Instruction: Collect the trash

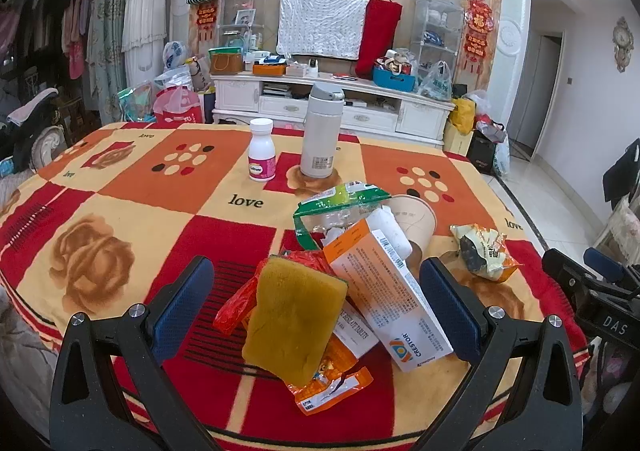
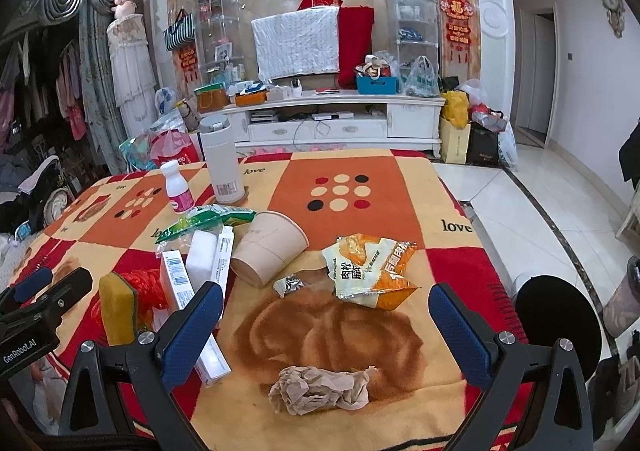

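Note:
My left gripper [image 1: 316, 291] is open above a heap of trash: a yellow sponge [image 1: 294, 317], a white and orange medicine box [image 1: 386, 291], a red plastic bag [image 1: 236, 305], an orange wrapper [image 1: 332, 381]. Behind them lie a green-edged clear bag [image 1: 340, 211] and a tipped paper cup [image 1: 414, 217]. My right gripper [image 2: 326, 315] is open over the cloth, with a crumpled brown tissue [image 2: 320, 389] just below it. A yellow and orange snack wrapper [image 2: 370, 269], a small foil scrap [image 2: 290, 285] and the paper cup [image 2: 268, 247] lie beyond.
A white thermos [image 1: 320, 131] and a white pill bottle [image 1: 262, 151] stand at the back of the table, which is covered with a red and orange patterned cloth [image 1: 120, 211]. A black round stool [image 2: 558, 315] stands on the tiled floor at the right.

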A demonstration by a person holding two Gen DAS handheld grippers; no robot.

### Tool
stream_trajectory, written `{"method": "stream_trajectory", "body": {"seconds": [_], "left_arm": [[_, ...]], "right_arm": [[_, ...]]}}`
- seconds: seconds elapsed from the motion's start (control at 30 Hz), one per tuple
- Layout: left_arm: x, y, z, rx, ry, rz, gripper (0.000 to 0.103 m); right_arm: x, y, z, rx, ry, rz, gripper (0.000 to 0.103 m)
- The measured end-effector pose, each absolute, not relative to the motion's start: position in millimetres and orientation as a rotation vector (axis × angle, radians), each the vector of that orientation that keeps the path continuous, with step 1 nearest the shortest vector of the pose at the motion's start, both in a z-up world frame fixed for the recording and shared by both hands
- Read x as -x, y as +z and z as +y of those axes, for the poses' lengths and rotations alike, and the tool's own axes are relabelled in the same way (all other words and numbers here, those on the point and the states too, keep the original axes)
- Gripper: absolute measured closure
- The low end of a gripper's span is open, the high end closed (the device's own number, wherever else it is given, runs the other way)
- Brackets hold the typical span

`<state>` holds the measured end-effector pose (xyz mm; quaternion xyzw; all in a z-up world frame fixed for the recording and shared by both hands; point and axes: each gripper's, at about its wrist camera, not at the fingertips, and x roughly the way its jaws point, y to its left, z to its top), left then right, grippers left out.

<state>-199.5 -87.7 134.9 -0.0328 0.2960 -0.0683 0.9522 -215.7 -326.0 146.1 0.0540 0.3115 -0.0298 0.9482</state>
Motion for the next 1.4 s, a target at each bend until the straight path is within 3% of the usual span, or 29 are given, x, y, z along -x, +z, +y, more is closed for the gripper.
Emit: {"method": "stream_trajectory", "body": {"seconds": [1.4], "left_arm": [[190.3,118.9,-65.2,0.072,-0.093,0.676,0.001]], "right_arm": [[204.0,121.8,-319.4,-0.098,-0.004,0.751,0.001]]}}
